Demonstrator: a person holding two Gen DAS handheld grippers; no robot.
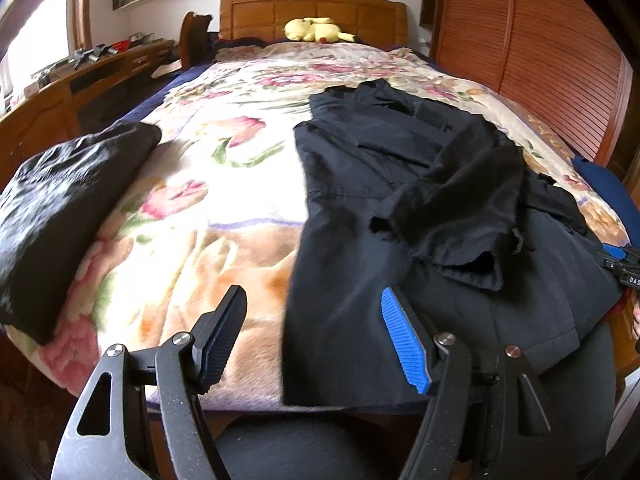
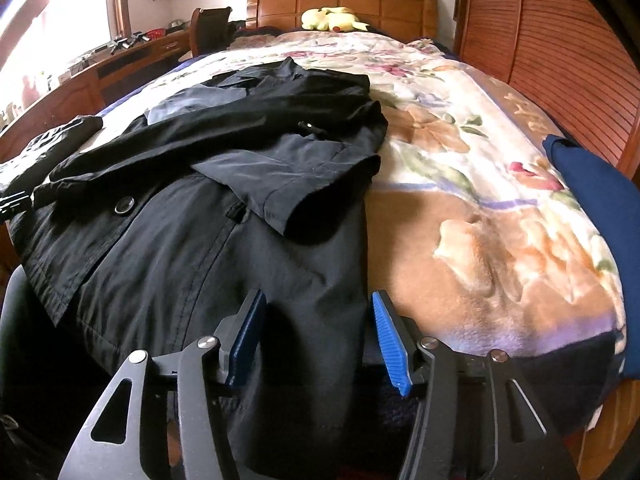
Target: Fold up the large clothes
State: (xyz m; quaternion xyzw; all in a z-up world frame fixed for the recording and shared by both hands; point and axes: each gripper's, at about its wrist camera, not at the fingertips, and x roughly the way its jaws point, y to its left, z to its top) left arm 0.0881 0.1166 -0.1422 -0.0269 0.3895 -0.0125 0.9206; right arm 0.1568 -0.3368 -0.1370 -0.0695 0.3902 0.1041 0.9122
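Note:
A large black coat point(image 1: 372, 184) lies spread lengthwise on the flowered bed, both sleeves folded across its front; it also shows in the right wrist view point(image 2: 208, 216). Its hem hangs over the bed's near edge. My left gripper point(image 1: 316, 328) is open over the coat's lower left edge, holding nothing. My right gripper point(image 2: 318, 328) is open, its jaws astride the coat's lower right edge at the hem, not closed on it. The right gripper's tip shows at the right edge of the left wrist view point(image 1: 624, 264).
A folded black garment point(image 1: 60, 200) lies at the bed's near left. A dark blue cloth point(image 2: 596, 216) lies at the bed's right edge. A yellow plush toy point(image 1: 316, 30) sits by the wooden headboard. A slatted wardrobe point(image 1: 540, 48) stands right, a desk point(image 1: 80, 76) left.

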